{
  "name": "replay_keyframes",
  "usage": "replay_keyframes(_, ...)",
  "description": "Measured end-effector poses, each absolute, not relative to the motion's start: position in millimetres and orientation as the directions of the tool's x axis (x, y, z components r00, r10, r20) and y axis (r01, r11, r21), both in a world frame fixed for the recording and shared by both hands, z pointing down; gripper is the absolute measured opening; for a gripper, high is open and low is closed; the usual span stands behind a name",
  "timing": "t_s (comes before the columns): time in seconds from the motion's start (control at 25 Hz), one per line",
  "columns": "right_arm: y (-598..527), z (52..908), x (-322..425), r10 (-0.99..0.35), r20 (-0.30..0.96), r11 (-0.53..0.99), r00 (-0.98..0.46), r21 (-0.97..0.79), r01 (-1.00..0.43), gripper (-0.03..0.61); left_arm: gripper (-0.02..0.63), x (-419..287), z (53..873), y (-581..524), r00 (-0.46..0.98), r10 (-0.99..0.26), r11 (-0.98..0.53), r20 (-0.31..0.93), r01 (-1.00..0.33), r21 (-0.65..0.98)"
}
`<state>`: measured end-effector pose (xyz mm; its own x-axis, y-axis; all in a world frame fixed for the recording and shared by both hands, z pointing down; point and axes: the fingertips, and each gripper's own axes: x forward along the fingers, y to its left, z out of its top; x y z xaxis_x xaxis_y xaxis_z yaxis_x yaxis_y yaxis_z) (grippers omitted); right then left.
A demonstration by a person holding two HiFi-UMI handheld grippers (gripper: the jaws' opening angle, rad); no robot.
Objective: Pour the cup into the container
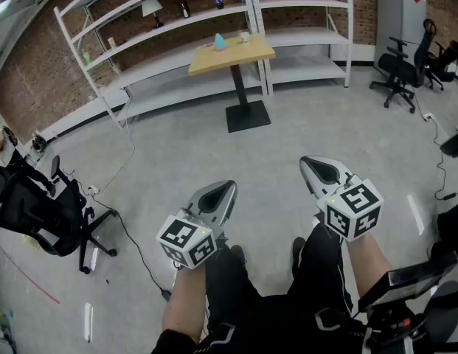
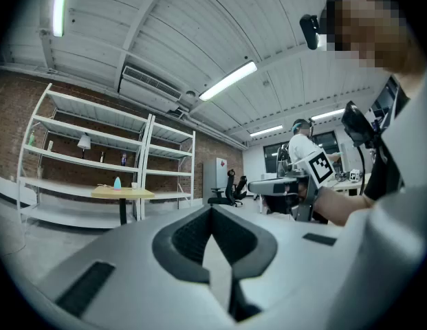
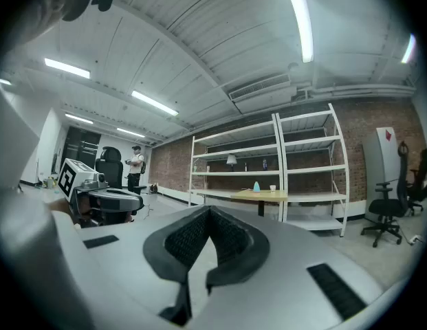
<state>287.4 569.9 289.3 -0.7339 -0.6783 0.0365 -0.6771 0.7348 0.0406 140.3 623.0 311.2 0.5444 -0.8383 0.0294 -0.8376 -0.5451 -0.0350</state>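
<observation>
A small wooden table (image 1: pixel 230 54) stands far ahead, in front of the shelving. On it are a small blue rounded container (image 1: pixel 220 43) and a white cup (image 1: pixel 245 37). Both gripper views show them tiny and distant: the blue container (image 2: pixel 117 183) beside the cup (image 2: pixel 134 185), and the container (image 3: pixel 256 186) beside the cup (image 3: pixel 272 188). My left gripper (image 1: pixel 223 192) and right gripper (image 1: pixel 321 171) are held level over my legs, far short of the table. Both are shut with nothing between their jaws. The right gripper (image 2: pixel 296 184) shows in the left gripper view, and the left gripper (image 3: pixel 106 198) in the right one.
White metal shelving (image 1: pixel 177 21) lines the brick wall behind the table. Black office chairs stand at the left (image 1: pixel 44 205) and far right (image 1: pixel 398 68). Cables (image 1: pixel 133 234) trail over the grey floor. A person (image 3: pixel 135 163) stands far off at a desk.
</observation>
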Motion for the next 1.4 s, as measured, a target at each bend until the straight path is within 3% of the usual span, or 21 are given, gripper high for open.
replay_keyframes(0.88, 554, 294, 288, -0.706, 0.006, 0.707, -0.708, 0.054, -0.705, 0.002, 0.002, 144, 333, 609, 0.579, -0.815, -0.579, 0.035, -0.815, 0.012)
replay_keyframes(1.4, 493, 311, 272, -0.708, 0.048, 0.707, -0.705, 0.057, -0.705, 0.002, 0.002, 133, 346, 547, 0.574, -0.818, -0.573, 0.038, -0.819, 0.032)
